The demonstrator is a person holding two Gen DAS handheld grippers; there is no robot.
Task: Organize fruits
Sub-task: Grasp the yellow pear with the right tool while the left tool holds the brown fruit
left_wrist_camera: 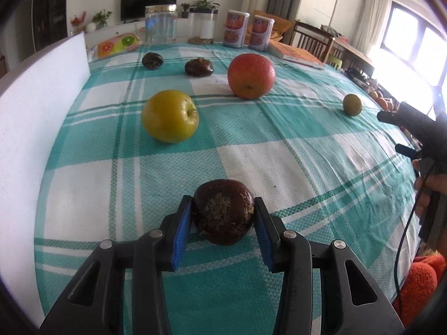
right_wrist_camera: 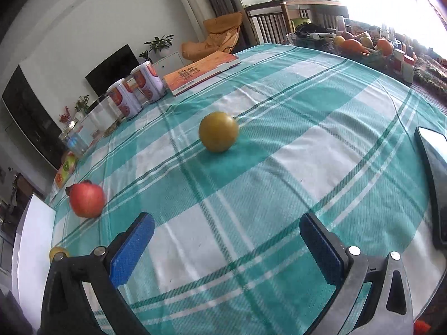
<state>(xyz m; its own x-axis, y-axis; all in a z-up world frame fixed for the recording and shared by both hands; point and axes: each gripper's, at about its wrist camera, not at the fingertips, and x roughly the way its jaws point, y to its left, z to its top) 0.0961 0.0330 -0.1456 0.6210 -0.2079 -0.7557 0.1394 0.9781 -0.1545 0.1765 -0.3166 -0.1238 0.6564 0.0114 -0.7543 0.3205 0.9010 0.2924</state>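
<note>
Left wrist: left gripper point(left_wrist_camera: 223, 217) clamps dark fruit point(left_wrist_camera: 223, 210); apple point(left_wrist_camera: 169, 115) ahead; right gripper point(right_wrist_camera: 226, 240) wide.

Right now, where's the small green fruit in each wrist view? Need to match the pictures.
Left wrist: small green fruit sits far right on the checked cloth, just left of the open right tongs.
Right wrist: the same fruit lies centre frame, ahead of the tongs and untouched.
Shared landmark: the orange book beside the two printed cans at the far table edge.
</note>
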